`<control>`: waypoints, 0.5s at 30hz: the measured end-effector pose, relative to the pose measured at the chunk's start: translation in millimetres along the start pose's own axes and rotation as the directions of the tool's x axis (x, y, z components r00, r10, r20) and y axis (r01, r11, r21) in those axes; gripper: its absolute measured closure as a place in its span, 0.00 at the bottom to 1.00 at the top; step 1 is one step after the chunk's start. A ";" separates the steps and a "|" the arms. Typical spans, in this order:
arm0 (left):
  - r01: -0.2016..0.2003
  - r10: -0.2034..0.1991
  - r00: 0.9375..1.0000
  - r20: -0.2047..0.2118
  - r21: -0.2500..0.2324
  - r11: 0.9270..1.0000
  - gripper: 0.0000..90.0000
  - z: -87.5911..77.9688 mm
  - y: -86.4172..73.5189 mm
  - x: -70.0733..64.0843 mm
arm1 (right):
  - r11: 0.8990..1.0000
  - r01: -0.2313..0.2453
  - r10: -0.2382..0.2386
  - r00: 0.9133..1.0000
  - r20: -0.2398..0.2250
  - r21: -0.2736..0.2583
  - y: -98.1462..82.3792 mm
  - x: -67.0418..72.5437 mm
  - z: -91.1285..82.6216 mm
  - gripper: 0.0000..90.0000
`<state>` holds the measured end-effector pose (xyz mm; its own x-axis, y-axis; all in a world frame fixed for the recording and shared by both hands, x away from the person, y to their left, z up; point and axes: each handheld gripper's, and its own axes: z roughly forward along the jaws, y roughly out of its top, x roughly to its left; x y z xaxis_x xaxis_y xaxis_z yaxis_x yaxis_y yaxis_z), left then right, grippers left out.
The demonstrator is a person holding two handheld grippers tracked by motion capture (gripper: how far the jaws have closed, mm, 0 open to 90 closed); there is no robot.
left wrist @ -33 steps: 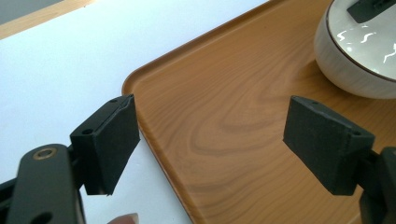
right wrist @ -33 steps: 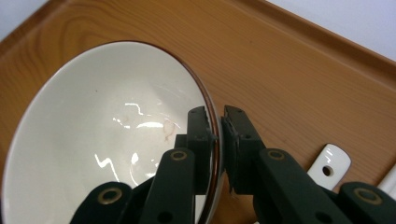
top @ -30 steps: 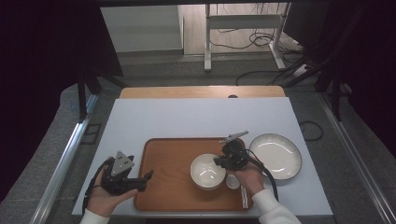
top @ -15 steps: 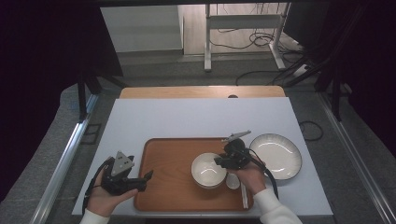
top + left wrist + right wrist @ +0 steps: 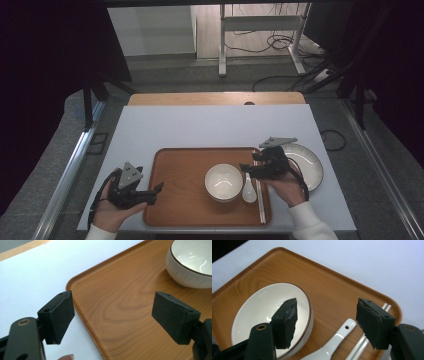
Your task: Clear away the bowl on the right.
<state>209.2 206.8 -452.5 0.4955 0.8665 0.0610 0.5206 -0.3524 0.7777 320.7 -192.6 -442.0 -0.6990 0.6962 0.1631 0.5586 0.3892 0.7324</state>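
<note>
- Because the jaws of the right claw (image 5: 325, 323) are spread wide and hold nothing, with one jaw over the rim of the round white ceramic bowl with a dark rim line (image 5: 270, 322) and the other over the pale chopsticks (image 5: 362, 342), a careless closing is judged likely to pinch the wrong piece or to knock the bowl sideways.
- The white ceramic soup spoon (image 5: 332, 345) is seen lying between the bowl and the chopsticks, just beside both; a nudge to any one of them is judged likely to shift the others.
- In the high view the right claw (image 5: 251, 170) is found over the right part of the rounded wooden tray (image 5: 175, 200), close to the bowl (image 5: 223, 182), with the white round plate (image 5: 310, 162) beside it on the white counter (image 5: 200, 125).
- The left claw (image 5: 110, 322) is also held wide and empty, straddling the tray's left edge (image 5: 82, 305); one jaw is over the counter, the other over the wood, and the bowl (image 5: 192, 262) lies well ahead of it.
- If that edge is gripped and lifted unevenly, the smooth dishes are judged apt to slide.
</note>
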 end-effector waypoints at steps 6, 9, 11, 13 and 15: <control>0.005 -0.005 1.000 -0.003 -0.004 1.000 0.20 -1.6 -0.1 1.1 | 0.999 -0.003 0.002 1.000 -0.015 -0.036 -6.7 -8.1 -20.6 0.36; 0.006 -0.006 1.000 -0.004 -0.004 1.000 0.20 -1.5 -0.2 1.3 | 0.999 0.006 -0.008 1.000 -0.029 -0.047 -11.0 -13.8 -33.3 0.36; 0.005 -0.005 1.000 -0.005 -0.003 1.000 0.20 -1.5 -0.3 1.4 | 0.999 0.012 -0.013 1.000 -0.027 -0.052 -15.2 -18.5 -42.3 0.36; 0.006 -0.006 1.000 -0.005 -0.004 1.000 0.20 -1.8 -0.3 1.8 | 0.998 0.007 -0.008 1.000 -0.021 -0.055 -16.8 -20.5 -45.2 0.36; 0.010 -0.010 1.000 -0.007 -0.006 1.000 0.20 -2.0 -0.7 2.0 | 0.999 -0.018 0.018 1.000 0.012 -0.050 -22.0 -30.1 -54.5 0.36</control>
<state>208.5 209.5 -451.6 0.4851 0.8725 0.0578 0.5212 -0.3416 0.7821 305.1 -255.0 -427.0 -0.6836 0.7101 0.1687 0.5478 0.3465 0.7615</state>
